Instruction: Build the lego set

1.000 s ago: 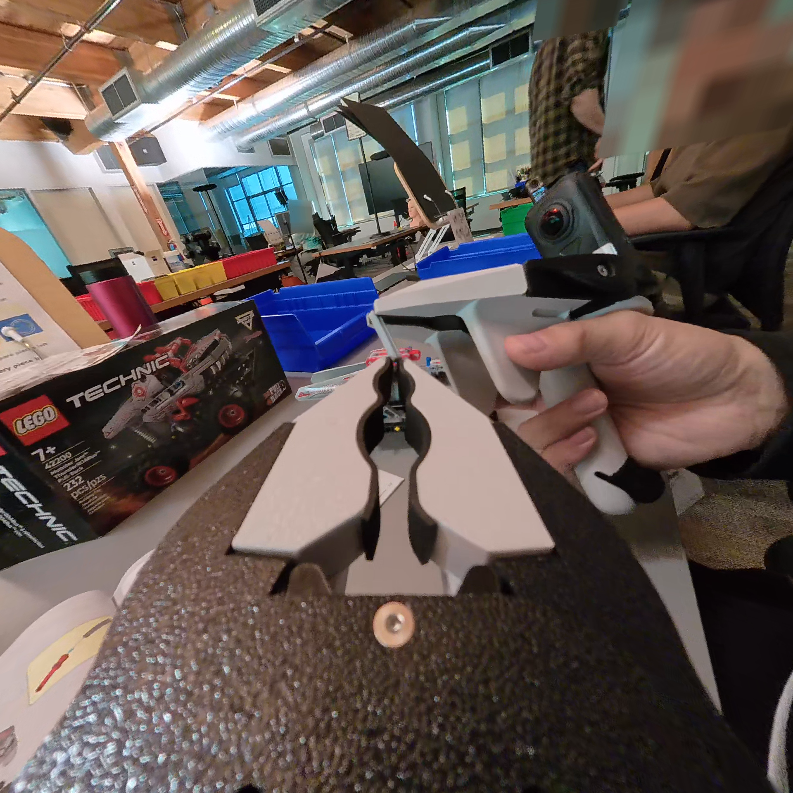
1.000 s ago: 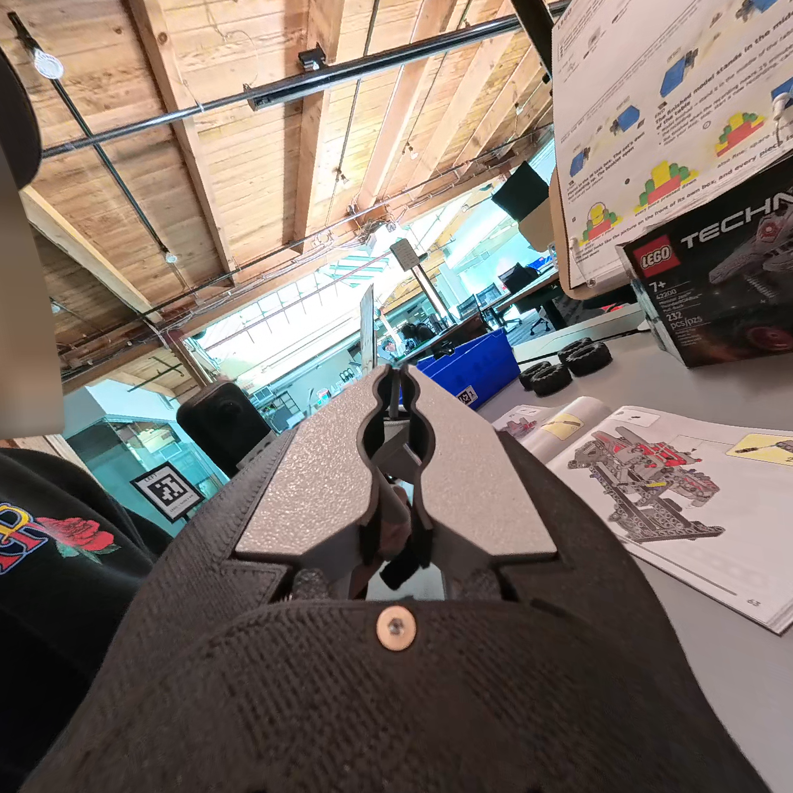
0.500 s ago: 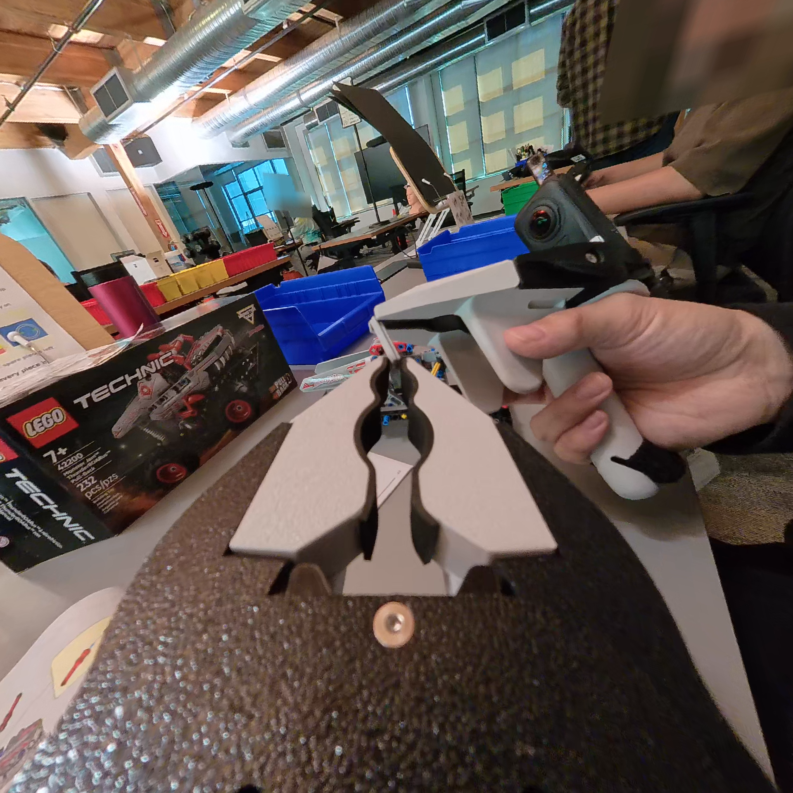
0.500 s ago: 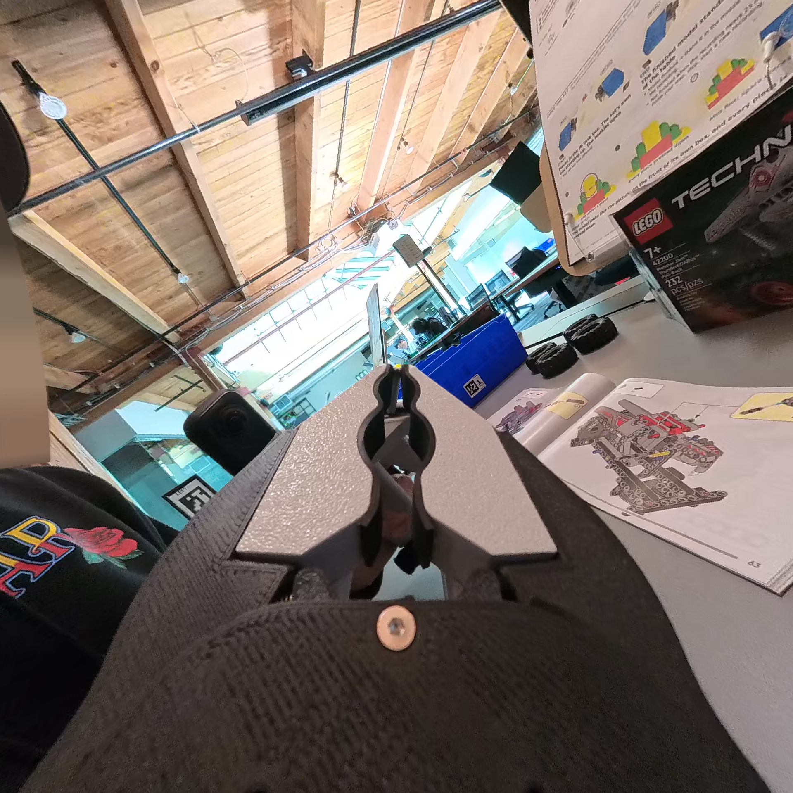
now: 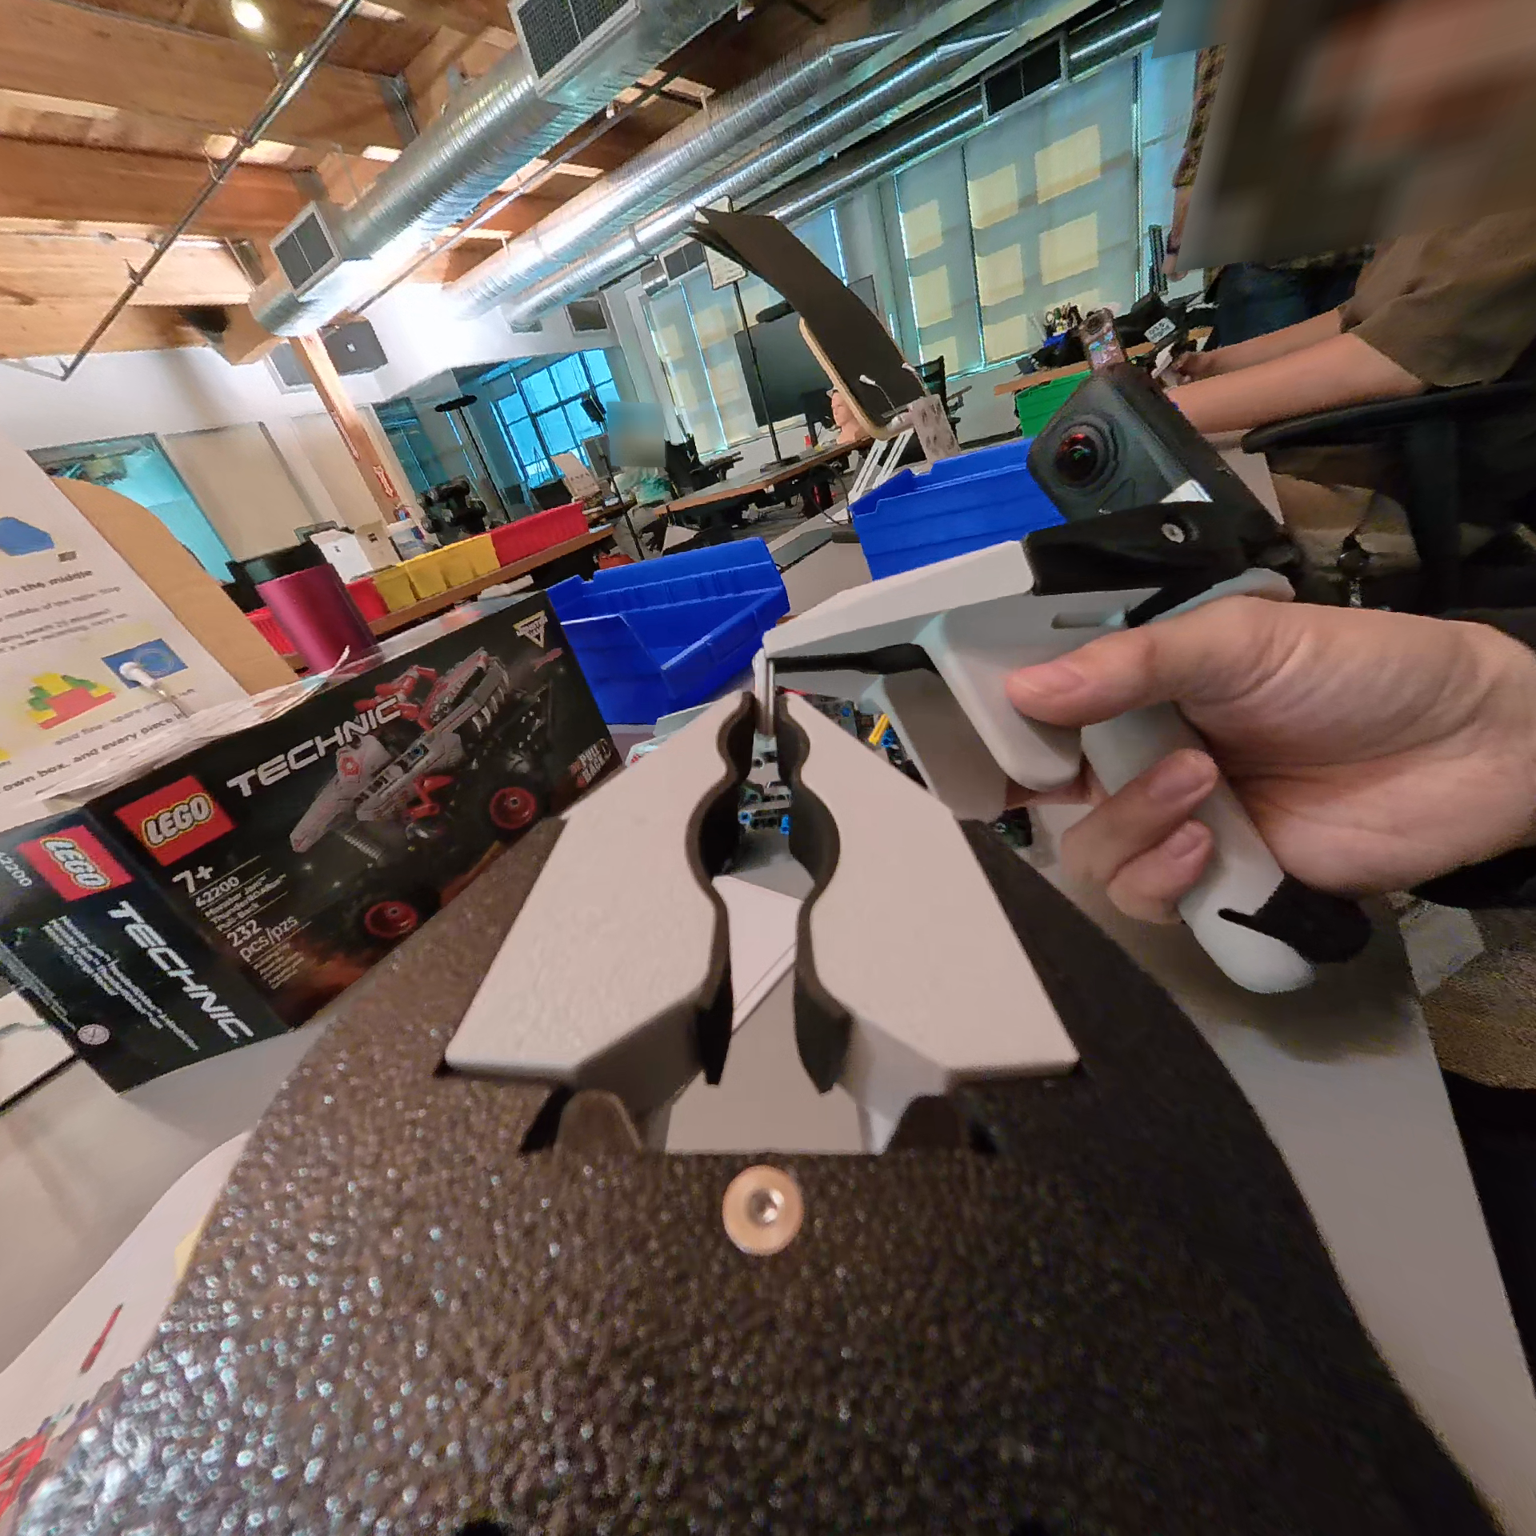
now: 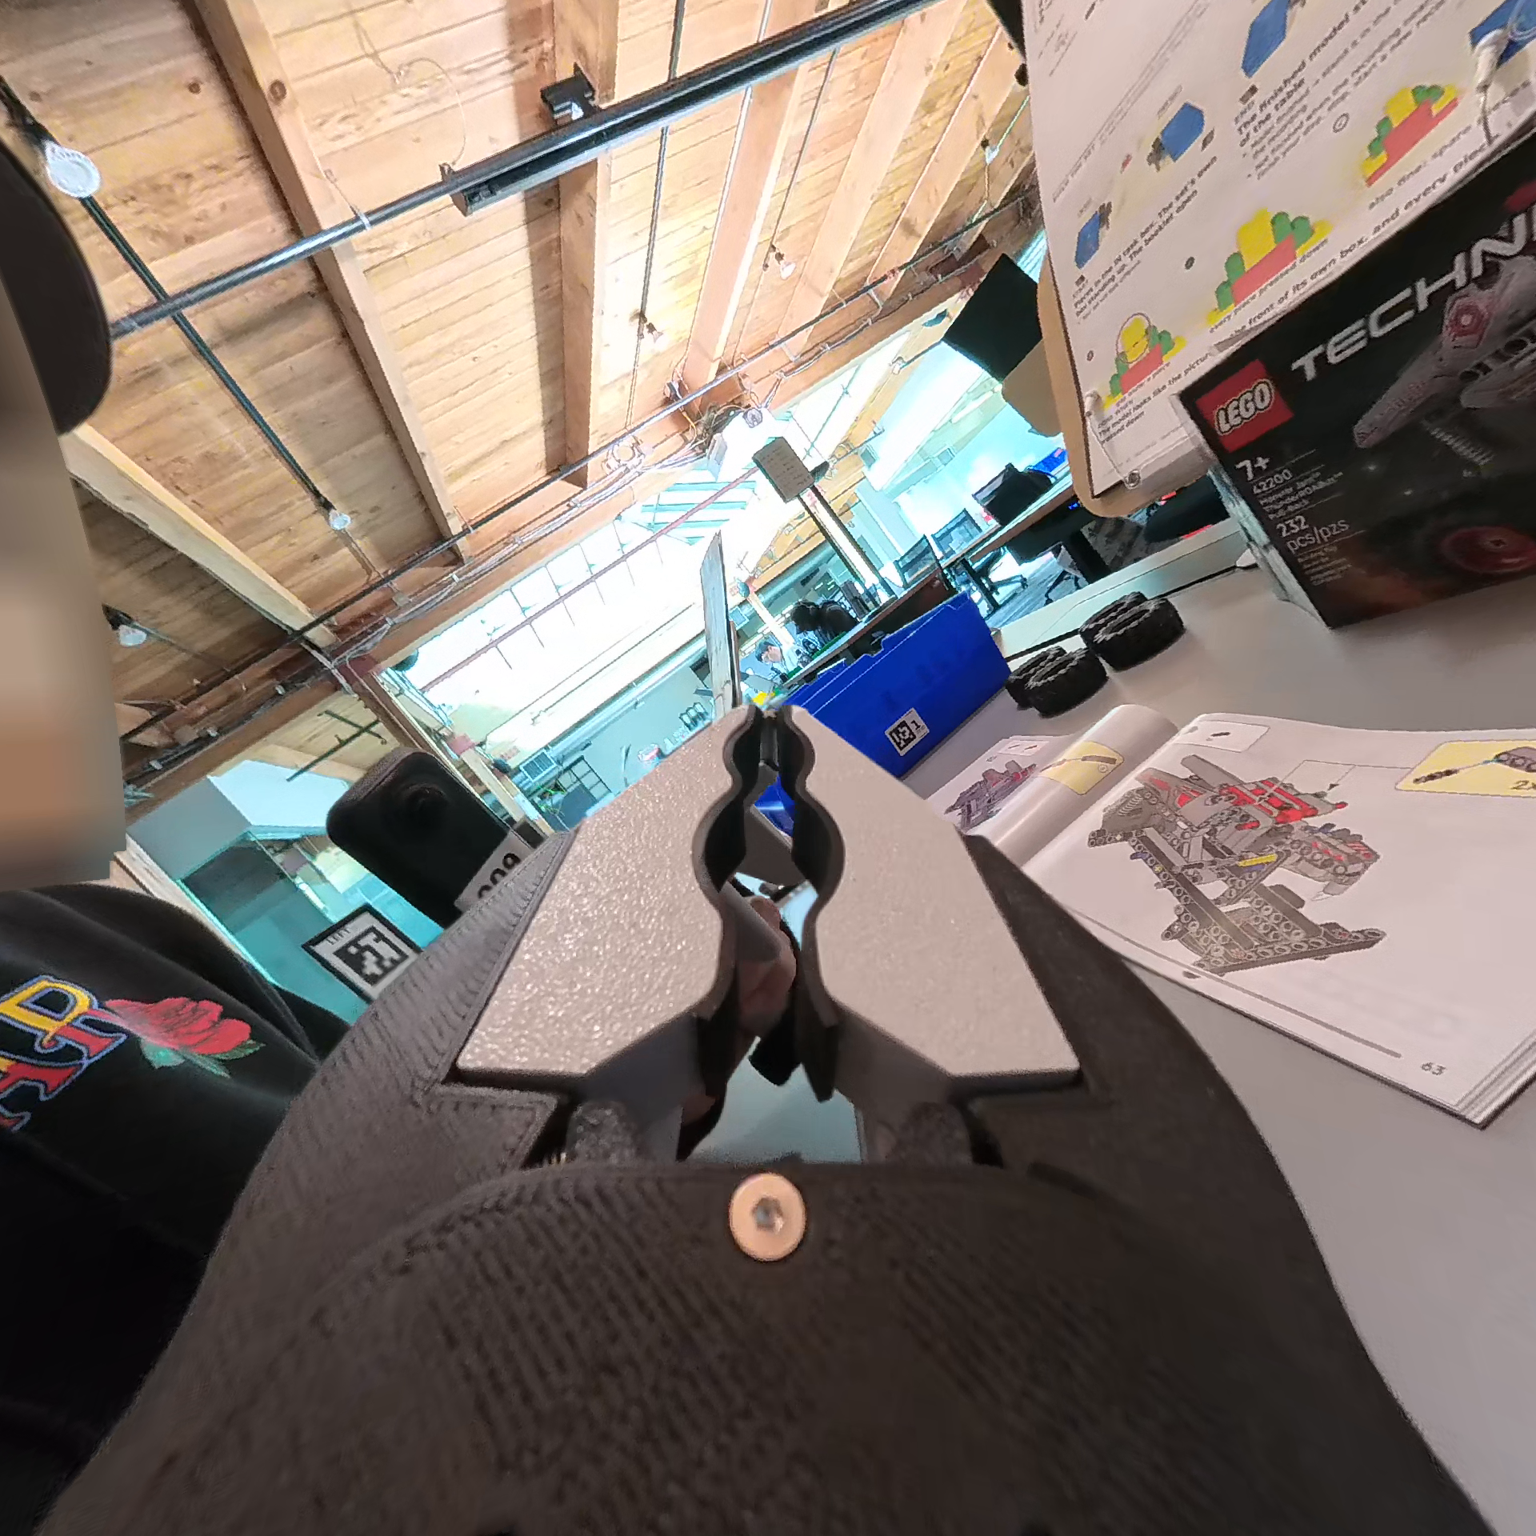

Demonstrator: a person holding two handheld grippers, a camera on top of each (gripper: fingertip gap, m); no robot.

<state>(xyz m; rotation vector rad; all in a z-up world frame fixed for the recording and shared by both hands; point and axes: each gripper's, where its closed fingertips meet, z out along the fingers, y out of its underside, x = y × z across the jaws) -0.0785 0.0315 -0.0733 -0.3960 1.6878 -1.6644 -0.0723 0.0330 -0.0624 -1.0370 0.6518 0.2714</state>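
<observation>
In the left wrist view my left gripper (image 5: 766, 721) has its jaws closed on the lower end of a thin grey axle (image 5: 764, 691) that stands upright between the tips. My right gripper (image 5: 771, 657), held in a hand (image 5: 1297, 748), meets the top of that axle from the right. In the right wrist view my right gripper (image 6: 770, 721) is shut at the tips, with only a thin sliver of the axle showing in the gap. Both grippers are held above the table (image 6: 1330, 665).
The black Lego box (image 5: 332, 814) stands left of my grippers and shows in the right wrist view (image 6: 1396, 465). An open instruction booklet (image 6: 1247, 873), black tyres (image 6: 1097, 648), blue bins (image 5: 665, 615) and loose pieces (image 5: 839, 716) lie on the table. A person sits at the back right. My left and right fingertips are right by each other.
Both grippers stay tip to tip on the axle. Both views have shifted slightly as the hands moved; the jaws have not opened.
</observation>
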